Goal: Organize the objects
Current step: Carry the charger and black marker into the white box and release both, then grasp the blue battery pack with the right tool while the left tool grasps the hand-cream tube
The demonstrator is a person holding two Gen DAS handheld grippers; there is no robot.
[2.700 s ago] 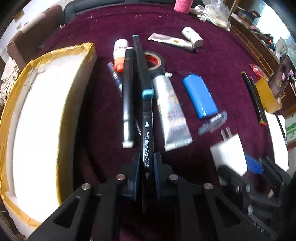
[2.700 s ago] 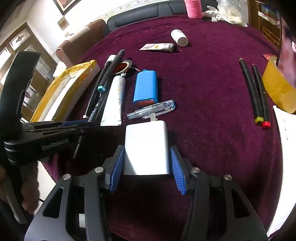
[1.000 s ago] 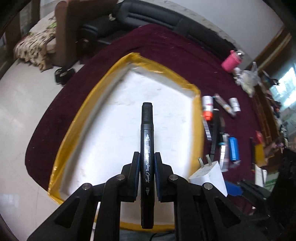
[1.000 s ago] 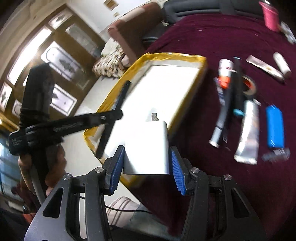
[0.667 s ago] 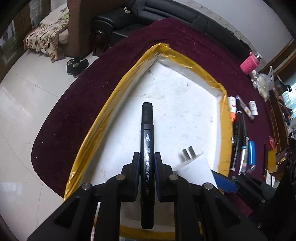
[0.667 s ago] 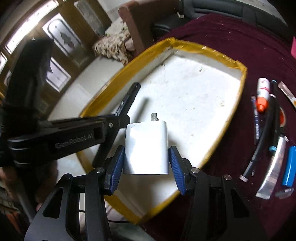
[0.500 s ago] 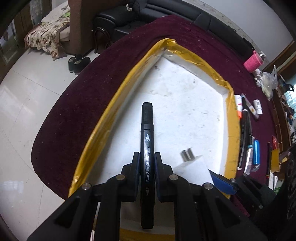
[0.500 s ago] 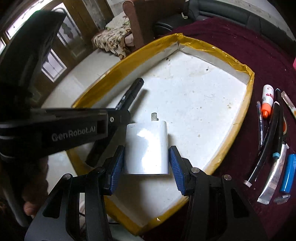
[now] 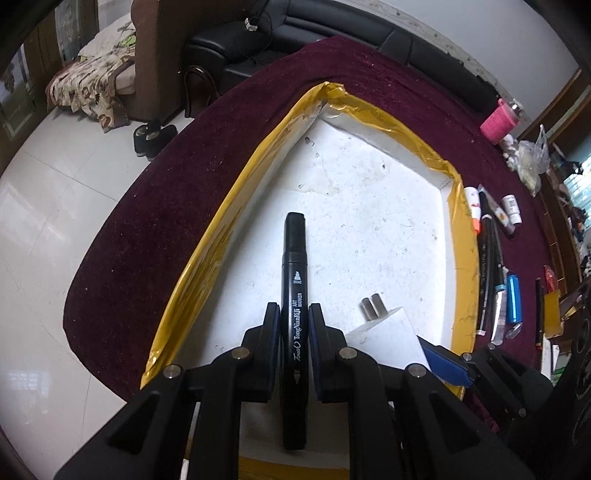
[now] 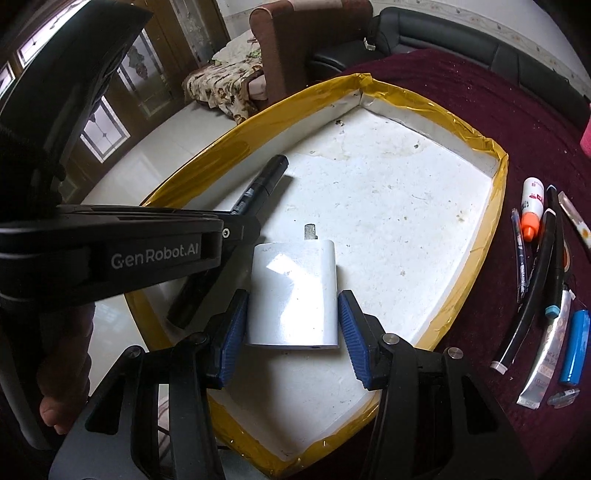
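Maroon cloth covers the counter (image 9: pixel 155 236), and on it sits a shallow white tray (image 9: pixel 369 221) rimmed in yellow tape. Nearest the left wrist camera, the left tool (image 9: pixel 294 332) pinches a black art marker (image 9: pixel 294 266) lengthwise, its cap end reaching out over the tray floor. Just right of it that view catches only the prongs and a corner of a white charger (image 9: pixel 384 332), with one blue pad of the right tool (image 9: pixel 447 363) at its edge. The right wrist view shows what the other hides: the right tool (image 10: pixel 291 321) is clamped on the charger (image 10: pixel 291 291), its blue pads against both sides, over the near part of the tray (image 10: pixel 406 206). It also shows the left tool (image 10: pixel 236 225) from the side, the marker (image 10: pixel 262 181) slanting down to the tray floor, and a hand (image 10: pixel 62 387) on the grip. Farther right, loose on the cloth, lie pens (image 10: pixel 532 288), a silver tube (image 10: pixel 550 343), a blue lighter-shaped item (image 10: pixel 574 347) and an orange-capped bottle (image 10: pixel 532 206). Beyond the counter stand a black sofa (image 9: pixel 332 29), a brown armchair (image 10: pixel 295 40) with a floral throw, and pale floor tiles.
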